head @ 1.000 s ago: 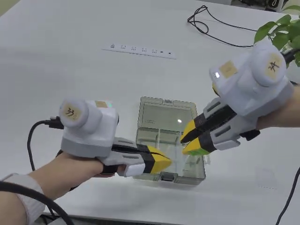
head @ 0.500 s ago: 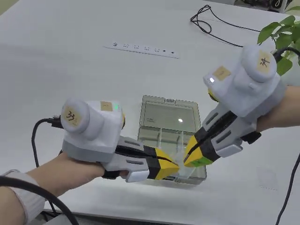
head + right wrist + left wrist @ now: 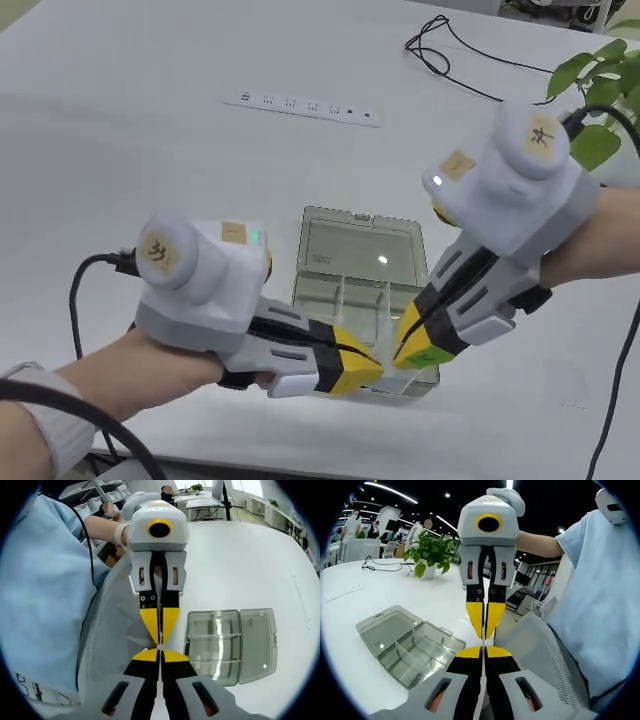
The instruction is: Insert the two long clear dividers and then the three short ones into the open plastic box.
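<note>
Left gripper (image 3: 370,366) and right gripper (image 3: 404,353) tip to tip, both jaws pinched narrow on a thin clear divider (image 3: 388,348), open plastic box (image 3: 318,292) just beyond at 12 o'clock, lid (image 3: 365,238) flat on the white table (image 3: 150,120)

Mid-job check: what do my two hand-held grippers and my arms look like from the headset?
The left hand-held gripper and right hand-held gripper match: bulky white housings with handwritten tan labels, grey-and-black jaws ending in yellow tips. A small light glows on top of each. A black cable trails from the left one. A pale ribbed sleeve cuff covers the left wrist.
</note>
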A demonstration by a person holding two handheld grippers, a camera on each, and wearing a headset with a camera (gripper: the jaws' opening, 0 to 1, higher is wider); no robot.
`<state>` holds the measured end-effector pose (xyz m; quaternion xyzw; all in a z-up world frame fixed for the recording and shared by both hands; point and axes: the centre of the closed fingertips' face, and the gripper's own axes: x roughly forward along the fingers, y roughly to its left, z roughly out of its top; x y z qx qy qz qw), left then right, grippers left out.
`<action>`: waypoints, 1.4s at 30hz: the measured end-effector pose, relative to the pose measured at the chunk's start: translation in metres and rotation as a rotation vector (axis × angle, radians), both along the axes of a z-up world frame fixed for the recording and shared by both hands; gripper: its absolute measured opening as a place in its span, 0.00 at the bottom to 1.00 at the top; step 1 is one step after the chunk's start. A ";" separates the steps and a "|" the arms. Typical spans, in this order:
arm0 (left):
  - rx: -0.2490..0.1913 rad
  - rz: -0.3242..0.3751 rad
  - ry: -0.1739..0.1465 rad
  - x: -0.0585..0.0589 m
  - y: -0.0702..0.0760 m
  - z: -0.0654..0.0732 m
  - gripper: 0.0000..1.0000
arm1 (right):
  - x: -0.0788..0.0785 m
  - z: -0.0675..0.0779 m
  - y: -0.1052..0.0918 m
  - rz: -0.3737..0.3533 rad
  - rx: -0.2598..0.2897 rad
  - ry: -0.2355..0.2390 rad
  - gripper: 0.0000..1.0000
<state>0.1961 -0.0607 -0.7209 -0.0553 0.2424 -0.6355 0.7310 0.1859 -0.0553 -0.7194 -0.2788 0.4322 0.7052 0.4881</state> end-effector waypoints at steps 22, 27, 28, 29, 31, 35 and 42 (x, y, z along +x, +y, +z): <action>0.106 0.216 -0.023 0.029 0.044 -0.026 0.21 | 0.060 -0.017 -0.002 -0.038 -0.093 -0.156 0.02; 0.120 0.247 -0.027 0.031 0.051 -0.030 0.32 | 0.073 -0.023 -0.001 -0.056 -0.107 -0.192 0.02; 0.123 0.254 -0.029 0.032 0.052 -0.031 0.33 | 0.075 -0.023 -0.001 -0.057 -0.105 -0.199 0.02; 0.122 0.259 -0.028 0.032 0.053 -0.031 0.34 | 0.077 -0.024 -0.001 -0.059 -0.110 -0.205 0.02; 0.124 0.273 -0.031 0.033 0.055 -0.031 0.37 | 0.081 -0.026 0.000 -0.067 -0.110 -0.215 0.02; 0.127 0.295 -0.036 0.034 0.060 -0.033 0.46 | 0.087 -0.029 0.000 -0.076 -0.117 -0.233 0.02; 0.158 0.330 -0.053 0.036 0.066 -0.038 0.71 | 0.087 -0.036 -0.002 -0.093 -0.128 -0.217 0.02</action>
